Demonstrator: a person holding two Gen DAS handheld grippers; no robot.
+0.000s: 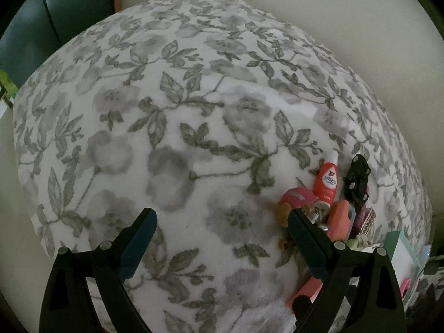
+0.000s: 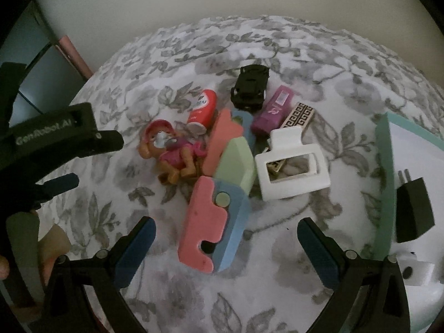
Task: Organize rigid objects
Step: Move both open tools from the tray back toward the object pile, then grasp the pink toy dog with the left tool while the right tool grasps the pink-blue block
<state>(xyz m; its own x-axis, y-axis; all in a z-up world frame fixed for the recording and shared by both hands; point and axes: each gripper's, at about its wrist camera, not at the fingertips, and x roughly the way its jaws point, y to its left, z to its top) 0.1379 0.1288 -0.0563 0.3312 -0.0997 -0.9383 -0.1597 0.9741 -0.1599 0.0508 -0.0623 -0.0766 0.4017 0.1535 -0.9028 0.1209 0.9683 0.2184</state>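
Observation:
A heap of small objects lies on a floral blanket (image 2: 155,88): a pink and blue block (image 2: 213,227), a green block (image 2: 237,163), a white hair claw (image 2: 291,166), a toy figure (image 2: 177,152), a red tube (image 2: 202,111), a black toy car (image 2: 251,87) and a purple box (image 2: 273,109). My right gripper (image 2: 224,249) is open, just short of the pink and blue block. My left gripper (image 1: 222,238) is open and empty, left of the heap; the red tube (image 1: 327,180) and toy car (image 1: 358,180) show at its right. It also shows in the right wrist view (image 2: 61,161).
A white tray with a teal rim (image 2: 385,183) stands at the right, holding a black plug adapter (image 2: 413,211) and a white object (image 2: 416,274). A patterned box (image 2: 298,116) lies behind the claw. A wall runs behind the blanket (image 1: 194,116).

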